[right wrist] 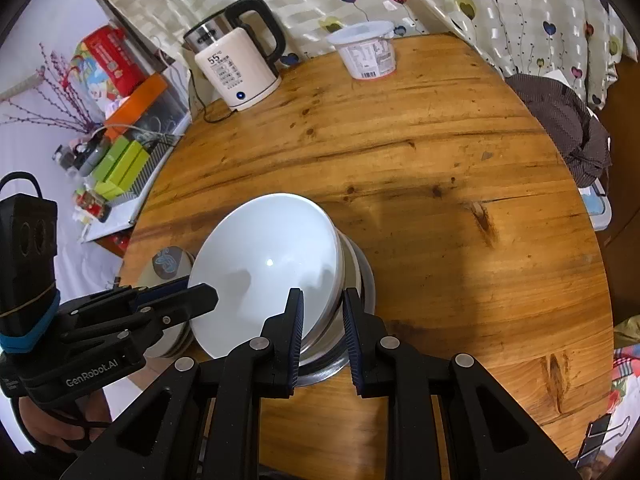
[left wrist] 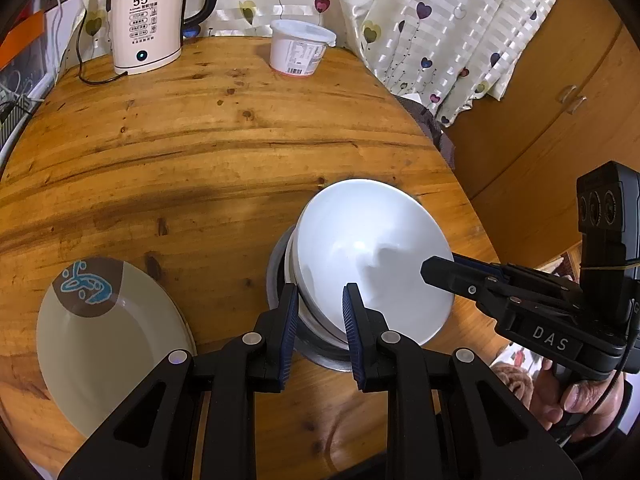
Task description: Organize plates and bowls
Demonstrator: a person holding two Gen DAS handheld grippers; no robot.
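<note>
The left tongs (left wrist: 320, 312) stand narrowly parted, their blue pads straddling the near-left rim of the white bowl (left wrist: 372, 256). The left pad sits outside the wall and the right pad inside, so they appear clenched on that rim. The right tongs (right wrist: 322, 320) grip the opposite edge of the same bowl (right wrist: 268, 268) in like fashion, one pad within and one without, and in the left wrist view their black tip (left wrist: 436, 272) reaches in over the bowl's right rim. Both tongs thus hold one bowl between them.

The bowl is tilted and sits partly nested in a stack: another white bowl rim shows beneath it, and a steel bowl (left wrist: 280, 276) lies at the bottom, resting on the wooden table (left wrist: 200, 140) near its front right edge. The step in hand looks like seating this bowl into the stack. To do it well, both sides should come level together so the bowl settles flat, and the pads should let go only once its weight rests on the bowl below; a glazed rim pinched thinly could slip or chip.

To the left lies a beige plate with a blue fish motif (left wrist: 104, 340), apart from the stack. At the far edge stand an electric kettle (left wrist: 148, 28) and a lidded white tub (left wrist: 300, 48).
</note>
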